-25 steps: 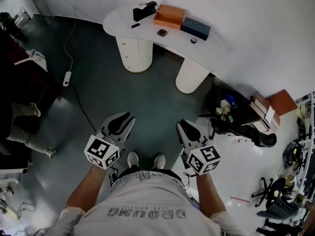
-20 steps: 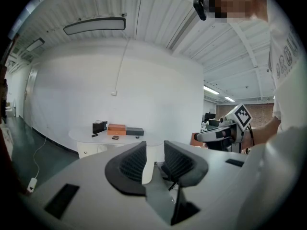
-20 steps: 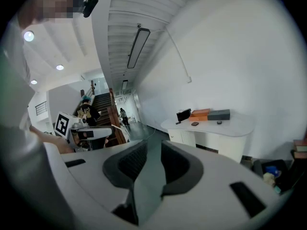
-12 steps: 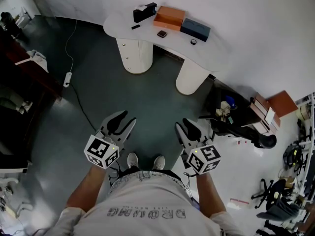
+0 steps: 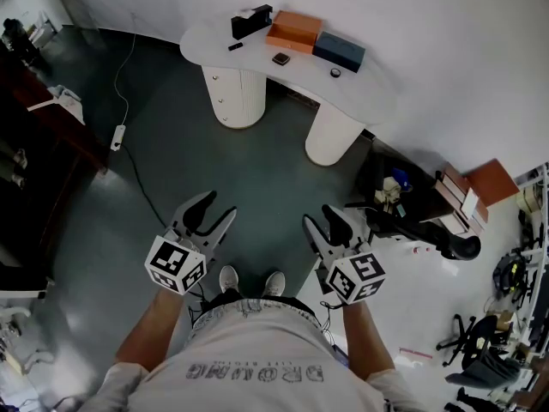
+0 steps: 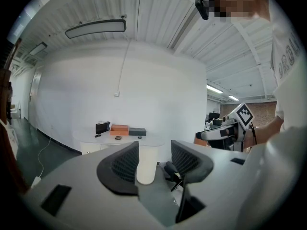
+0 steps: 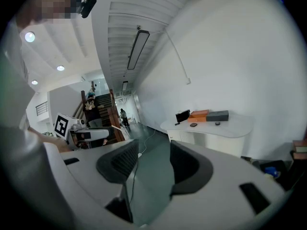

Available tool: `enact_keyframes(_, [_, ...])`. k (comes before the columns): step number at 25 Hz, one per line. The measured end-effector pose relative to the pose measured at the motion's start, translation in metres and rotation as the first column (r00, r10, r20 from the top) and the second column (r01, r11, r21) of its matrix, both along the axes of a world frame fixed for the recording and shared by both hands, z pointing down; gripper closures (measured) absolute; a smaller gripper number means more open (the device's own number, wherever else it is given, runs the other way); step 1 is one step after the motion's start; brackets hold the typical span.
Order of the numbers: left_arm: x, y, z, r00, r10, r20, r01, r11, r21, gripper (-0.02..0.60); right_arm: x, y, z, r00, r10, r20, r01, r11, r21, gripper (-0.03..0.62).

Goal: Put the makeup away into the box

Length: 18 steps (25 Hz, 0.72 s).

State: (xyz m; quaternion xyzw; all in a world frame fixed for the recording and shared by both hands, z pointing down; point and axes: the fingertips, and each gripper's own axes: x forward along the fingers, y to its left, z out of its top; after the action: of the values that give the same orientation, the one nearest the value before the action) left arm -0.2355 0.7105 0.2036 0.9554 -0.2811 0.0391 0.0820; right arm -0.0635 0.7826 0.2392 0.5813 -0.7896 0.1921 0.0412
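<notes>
both grippers are held out low in front of the person, over the dark floor (image 5: 257, 170) and well short of the white table (image 5: 206, 34). the left gripper (image 5: 216, 209) and right gripper (image 5: 323, 220) have just been opening their jaws, which stand spread with nothing between them. far ahead, a black stick (image 5: 235, 45), a small compact (image 5: 280, 58) and a round pot (image 5: 335, 72) lie toward the table's near edge, in front of a black box (image 5: 251, 21), an orange box (image 5: 294, 29) and a dark grey box (image 5: 340, 50). a clumsy reach could likely nudge these small pieces off that edge.
</notes>
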Motion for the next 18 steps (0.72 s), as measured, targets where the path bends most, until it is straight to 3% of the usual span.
enact_keyframes(18, [0.038,0.008,0.002,0.998,-0.052,0.016,0.052,0.999,0.013,0.330,0.044,0.005,0.004,0.999,-0.043,0.001,0.043,0.999,-0.002,0.338])
